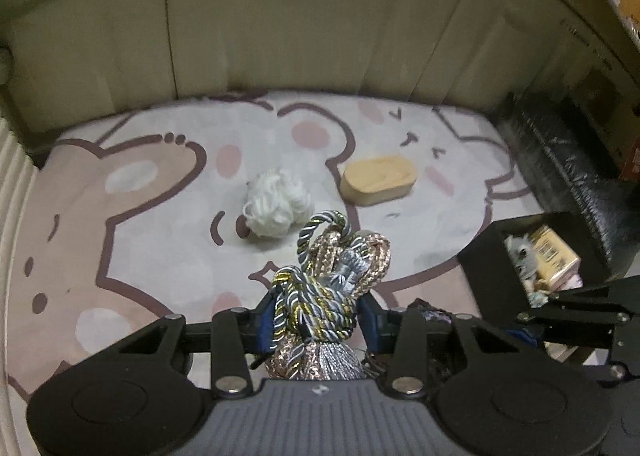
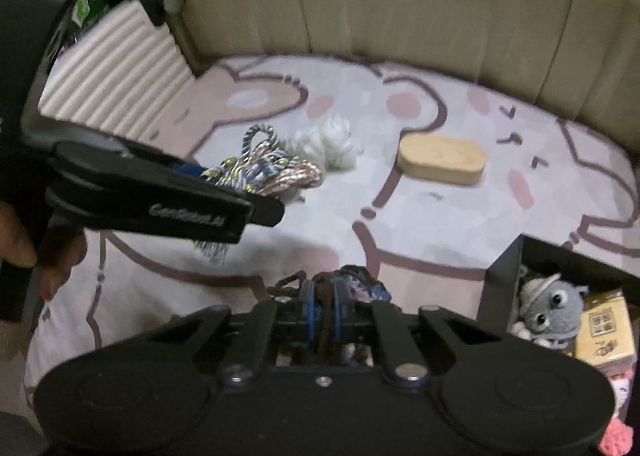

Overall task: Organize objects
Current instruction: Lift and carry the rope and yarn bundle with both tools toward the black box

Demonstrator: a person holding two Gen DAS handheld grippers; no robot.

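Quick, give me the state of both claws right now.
Left claw: closed on a bundle of silver, gold and pink twisted cords.
Right claw: closed on a dark brown braided cord.

The left wrist camera looks forward and down along its own fingers from low over the cartoon rug (image 1: 160, 192), facing the beige cabinet doors (image 1: 304, 16), with the black box (image 1: 492, 268) at its right edge. The right wrist camera sits further right and a little back (it sees the left gripper (image 2: 264, 176) from the side) and faces the same way. Both share the rug, the white fluff (image 1: 276, 200) (image 2: 328, 142), the wooden block (image 1: 378, 176) (image 2: 440, 160) and the box.
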